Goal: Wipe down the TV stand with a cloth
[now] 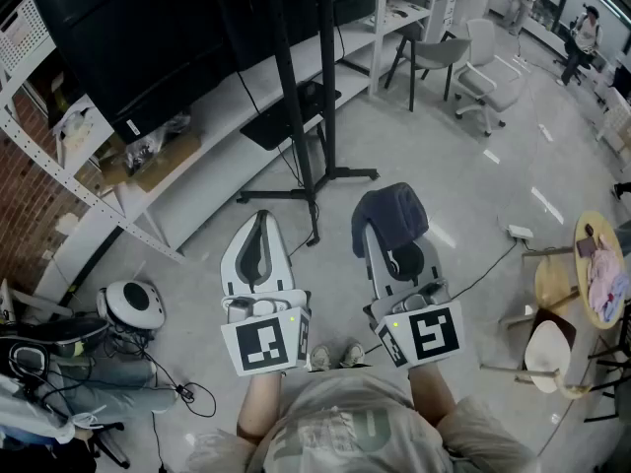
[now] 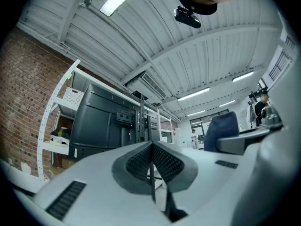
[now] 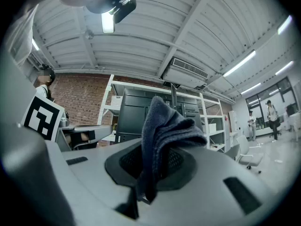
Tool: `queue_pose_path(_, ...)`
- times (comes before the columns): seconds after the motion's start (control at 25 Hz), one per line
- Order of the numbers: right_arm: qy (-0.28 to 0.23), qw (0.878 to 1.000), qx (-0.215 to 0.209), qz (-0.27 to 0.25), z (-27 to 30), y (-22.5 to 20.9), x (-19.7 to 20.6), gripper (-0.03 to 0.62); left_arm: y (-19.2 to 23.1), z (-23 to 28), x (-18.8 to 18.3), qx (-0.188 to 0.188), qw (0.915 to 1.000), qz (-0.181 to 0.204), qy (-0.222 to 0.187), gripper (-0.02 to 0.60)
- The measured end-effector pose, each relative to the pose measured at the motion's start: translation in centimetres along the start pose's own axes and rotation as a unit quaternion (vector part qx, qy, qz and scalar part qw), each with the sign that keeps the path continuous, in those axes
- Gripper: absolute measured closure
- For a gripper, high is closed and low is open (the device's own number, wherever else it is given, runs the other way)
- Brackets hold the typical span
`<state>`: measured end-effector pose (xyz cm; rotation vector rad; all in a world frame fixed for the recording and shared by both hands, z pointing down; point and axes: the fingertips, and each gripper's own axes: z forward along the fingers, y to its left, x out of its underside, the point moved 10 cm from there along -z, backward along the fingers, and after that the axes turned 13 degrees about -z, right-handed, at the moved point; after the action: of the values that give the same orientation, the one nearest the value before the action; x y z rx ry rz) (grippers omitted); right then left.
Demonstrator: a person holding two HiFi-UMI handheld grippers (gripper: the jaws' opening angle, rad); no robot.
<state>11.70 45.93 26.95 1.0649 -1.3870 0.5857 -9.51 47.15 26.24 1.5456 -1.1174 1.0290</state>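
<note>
— While both grippers hang side by side in front of the person's chest, look at the right gripper [image 1: 386, 233]: its jaws pinch the cloth [image 1: 391, 215], a dark blue bundle that flops over the tips.

— And in the right gripper view the cloth [image 3: 164, 126] rises out of the right gripper [image 3: 155, 161] as a folded wad, with one tail trailing down through the gap. How will it handle?

— I'd say soft, light and limp. The towelling looks nubby, so it should not slip out easily, and nothing about it is fragile. A hold on the bunched fold, as now, seems sound, though a bigger free flap would wipe better.

— What about the left side?

— Nothing there. The left gripper [image 1: 261, 223] has its jaws pressed together, and in its own view the left gripper [image 2: 152, 149] shows two ribbed pads meeting on a thin line with nothing between.

— And the pose?

— Both point forward and tilt upward, since each gripper view takes in the ceiling. The marker cubes sit nearest the person, whose shoes stand on open floor.

— And the target?

— That's the TV stand [image 1: 296, 106], black uprights on splayed feet carrying the dark TV [image 1: 148, 37]. It's ahead and well apart from the cloth, so wiping looks not yet begun.
</note>
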Motion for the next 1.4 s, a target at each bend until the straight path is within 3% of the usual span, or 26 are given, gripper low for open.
queue_pose_path(0.36,0.006,1.000,-0.009,-0.006,-1.2,-1.2,0.3,0.539,-0.8,-0.6,0.3,-0.015,0.9997,-0.018,-0.002,0.566)
queue_pose_path(0.52,0.005,1.000,-0.010,0.016,-2.0,-2.2,1.2,0.539,-1.7,-0.7,0.9,-0.016,0.9997,-0.017,0.001,0.566)
queue_pose_path(0.88,0.001,0.998,-0.056,0.006,-3.0,-4.6,2.6,0.537,-3.5,-0.4,2.6,-0.024,0.9994,-0.021,0.012,0.566)
queue_pose_path(1.16,-0.003,0.999,-0.048,-0.004,-0.7,-6.6,5.5,0.537,-2.8,3.7,5.3,-0.014,0.9997,-0.021,-0.007,0.566)
queue_pose_path(1.4,0.004,0.999,-0.039,0.001,5.0,-8.6,8.5,0.537,-1.6,10.3,7.2,0.027,0.9986,-0.034,-0.030,0.566)
